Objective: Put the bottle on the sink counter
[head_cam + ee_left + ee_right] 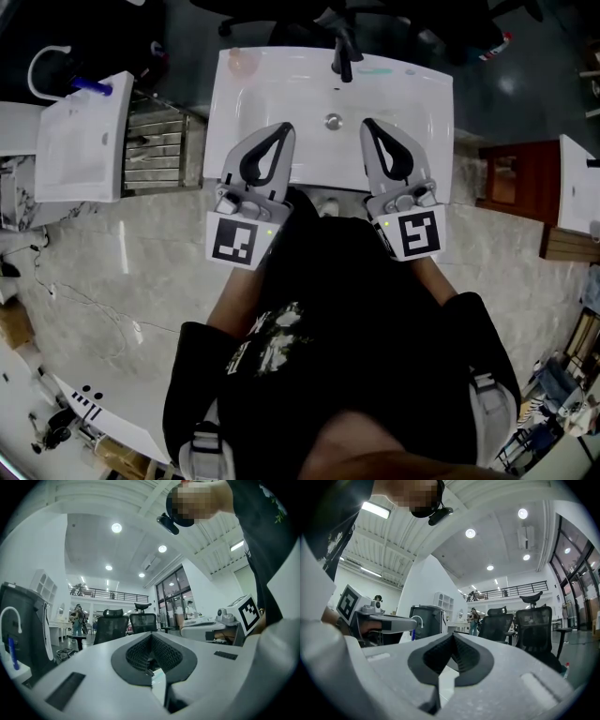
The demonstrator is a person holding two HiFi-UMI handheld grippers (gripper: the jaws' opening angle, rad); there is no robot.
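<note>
A white sink (412, 103) with a black faucet (342, 47) and a round drain (333, 120) stands right in front of me. A pale pinkish object (242, 61) sits on its back left corner; whether it is the bottle I cannot tell. My left gripper (281, 127) hangs over the basin's front left, shut with nothing in it. My right gripper (367, 122) hovers over the front right, also shut and empty. In the left gripper view the left gripper (151, 635) points out at the room, and in the right gripper view so does the right gripper (452, 634). No bottle shows there.
A second white sink (84, 141) with a blue item stands at the left, next to a metal rack (155, 145). A wooden cabinet (511, 178) is at the right. Black office chairs (111, 627) stand beyond the sink. The floor is pale marble (112, 272).
</note>
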